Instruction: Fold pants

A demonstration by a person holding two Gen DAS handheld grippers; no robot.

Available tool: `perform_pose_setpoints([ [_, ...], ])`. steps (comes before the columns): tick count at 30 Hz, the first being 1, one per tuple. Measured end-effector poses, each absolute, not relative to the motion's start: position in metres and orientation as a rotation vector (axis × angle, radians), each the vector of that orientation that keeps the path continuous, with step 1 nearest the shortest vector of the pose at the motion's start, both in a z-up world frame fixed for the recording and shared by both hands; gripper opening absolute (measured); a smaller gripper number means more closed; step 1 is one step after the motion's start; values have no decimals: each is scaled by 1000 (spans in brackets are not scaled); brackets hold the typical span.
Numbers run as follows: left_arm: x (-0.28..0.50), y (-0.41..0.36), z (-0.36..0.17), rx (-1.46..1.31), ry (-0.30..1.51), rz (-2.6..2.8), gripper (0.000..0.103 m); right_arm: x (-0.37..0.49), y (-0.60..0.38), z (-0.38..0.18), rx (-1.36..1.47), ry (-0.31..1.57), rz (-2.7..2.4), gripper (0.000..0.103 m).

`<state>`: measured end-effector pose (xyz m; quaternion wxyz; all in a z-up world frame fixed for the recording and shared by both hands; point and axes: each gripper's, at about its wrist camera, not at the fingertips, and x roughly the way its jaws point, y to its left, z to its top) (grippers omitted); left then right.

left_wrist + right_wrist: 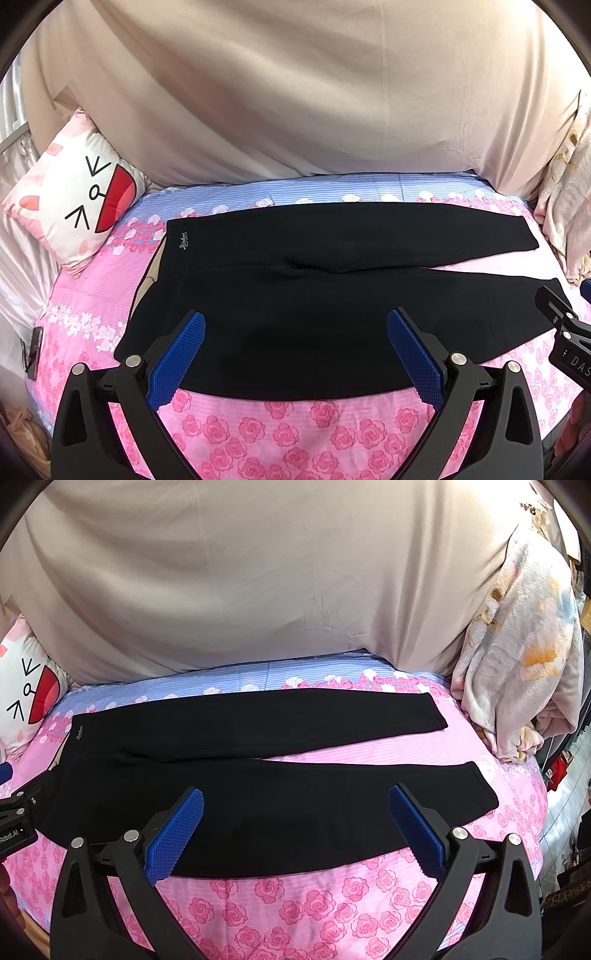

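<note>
- Bed [295, 435] with a pink rose sheet; beige curtain [295, 92] behind.
- Black pants [295, 295] lie flat, unfolded, just ahead of both claws, legs apart.
- Left claw [295, 354] and right claw [295, 830]: released, empty.
- Cat pillow [77, 195] far left; blanket [517, 657] far right.

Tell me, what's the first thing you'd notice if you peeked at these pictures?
The black pants jump out first, spread flat across the middle of the pink rose bedsheet with both legs pointing right. Next comes the funny cat-face pillow propped at the bed's left end. Up close, the left hand-held gripper and right hand-held gripper hover open over the pants' near edge, blue pads apart.
</note>
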<state>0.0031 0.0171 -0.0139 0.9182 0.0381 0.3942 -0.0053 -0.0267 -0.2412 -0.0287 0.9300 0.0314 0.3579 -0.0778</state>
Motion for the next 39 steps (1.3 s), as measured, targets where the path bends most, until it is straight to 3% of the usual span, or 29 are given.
perform_pose_setpoints([
  [23,19,33,-23,68,835,20,97,-14,-252,-36,47,735,-188,98],
  [33,174,150,-79,87,901,162,97,41,-315,-62,137,801,-412,98],
  [39,274,210,-120,75,928,264,97,78,-322,-79,41,806,-461,98],
])
